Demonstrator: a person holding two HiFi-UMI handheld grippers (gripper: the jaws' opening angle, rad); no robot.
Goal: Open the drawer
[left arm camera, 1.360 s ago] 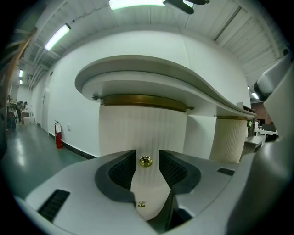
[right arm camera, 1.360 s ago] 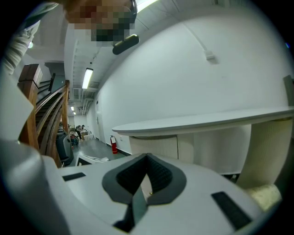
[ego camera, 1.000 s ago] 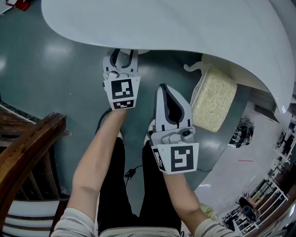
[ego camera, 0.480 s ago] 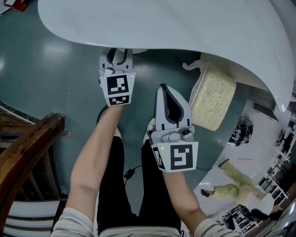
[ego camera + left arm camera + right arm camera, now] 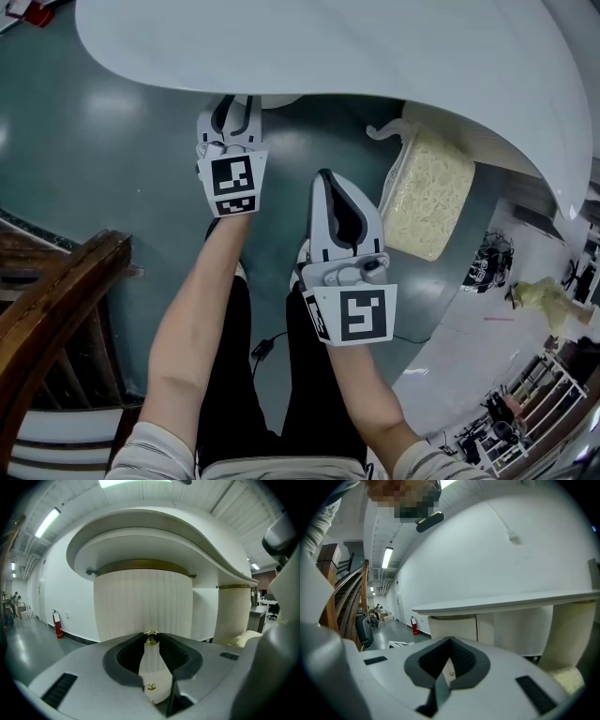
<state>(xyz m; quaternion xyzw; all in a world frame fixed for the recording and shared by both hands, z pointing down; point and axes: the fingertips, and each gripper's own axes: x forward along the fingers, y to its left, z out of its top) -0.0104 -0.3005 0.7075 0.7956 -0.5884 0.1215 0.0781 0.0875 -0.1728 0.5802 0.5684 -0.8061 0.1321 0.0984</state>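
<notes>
The left claw (image 5: 233,111) reaches far in under the edge of the white desk (image 5: 375,56); its jaws have just been closing, and now they pinch the little gold knob (image 5: 150,636) between their tips; the knob sits on the ribbed front of the drawer (image 5: 140,602), in the round base under the desk top. So the grab looks done; the pull is what is left, because the drawer front looks flat with the base and not yet out. The right claw (image 5: 328,183) hangs nearer and to the right, jaws together with nothing in them. There is open floor (image 5: 94,159) on the near side to pull back into; the desk edge is just above the left claw; a wooden rail (image 5: 56,281) stands at the left and a fuzzy cream cushion (image 5: 427,202) at the right, both well apart from the way back.
</notes>
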